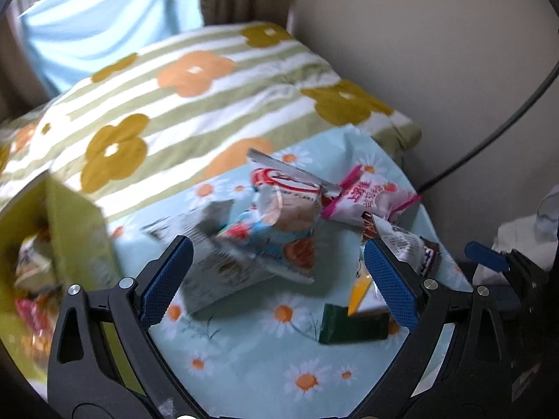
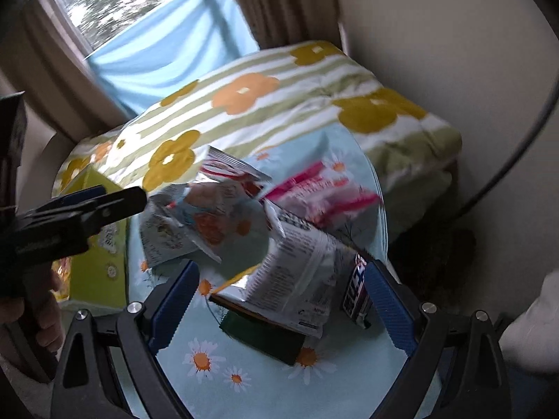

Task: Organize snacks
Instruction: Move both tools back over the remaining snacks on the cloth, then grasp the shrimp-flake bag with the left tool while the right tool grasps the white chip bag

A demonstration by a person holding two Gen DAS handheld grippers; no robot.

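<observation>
Left hand-held gripper (image 1: 276, 279) and right hand-held gripper (image 2: 279, 300), both agape.

Both wrist cams look down, close; share snack pile (image 1: 279, 223).

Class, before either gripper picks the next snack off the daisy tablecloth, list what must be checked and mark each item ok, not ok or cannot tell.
1. Left gripper open and empty: ok.
2. Right gripper open and empty: ok.
3. Yellow-green box open to receive snacks: ok; packets already lie inside.
4. Snack pile separated for a single grab: not ok; packets overlap.
5. Dark green box free to lift: not ok; a grey-white packet lies on it.
6. Pink packet sealed: cannot tell; blurred.
</observation>
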